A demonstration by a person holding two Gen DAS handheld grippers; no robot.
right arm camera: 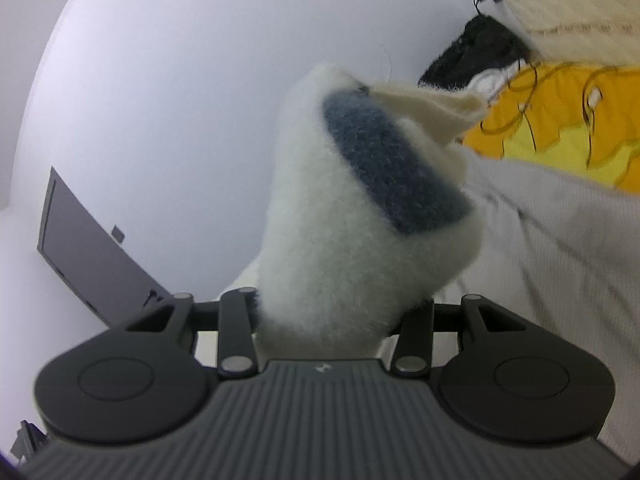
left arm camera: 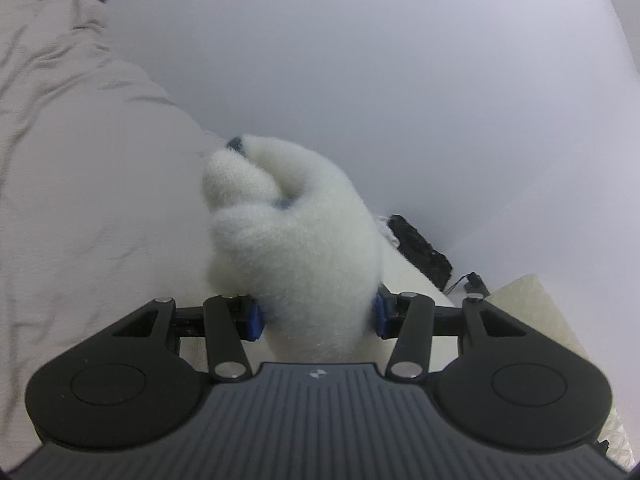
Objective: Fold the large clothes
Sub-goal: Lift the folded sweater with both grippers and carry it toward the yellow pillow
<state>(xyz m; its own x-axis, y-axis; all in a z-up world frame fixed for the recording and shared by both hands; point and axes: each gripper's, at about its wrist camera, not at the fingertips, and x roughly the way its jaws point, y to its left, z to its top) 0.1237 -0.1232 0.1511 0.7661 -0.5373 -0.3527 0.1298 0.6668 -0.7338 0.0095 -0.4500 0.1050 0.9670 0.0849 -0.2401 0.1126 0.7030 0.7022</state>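
Two grippers: each clenched on the fluffy white fleece garment (left arm camera: 292, 248).
Hidden: fingertips buried in pile.
Pose: left gripper (left arm camera: 318, 314), right gripper (right arm camera: 332, 316) angled slightly downward.

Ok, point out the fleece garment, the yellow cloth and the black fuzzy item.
fleece garment (right arm camera: 320, 248): right wrist view, on its white pile below the blue patch.
yellow cloth (right arm camera: 556, 112): right wrist view, on its orange middle.
black fuzzy item (left arm camera: 420, 248): left wrist view, on its middle.

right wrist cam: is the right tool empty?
No. The right tool is closed on a bunched white fleece garment with a dark blue patch, filling the gap between its fingers.
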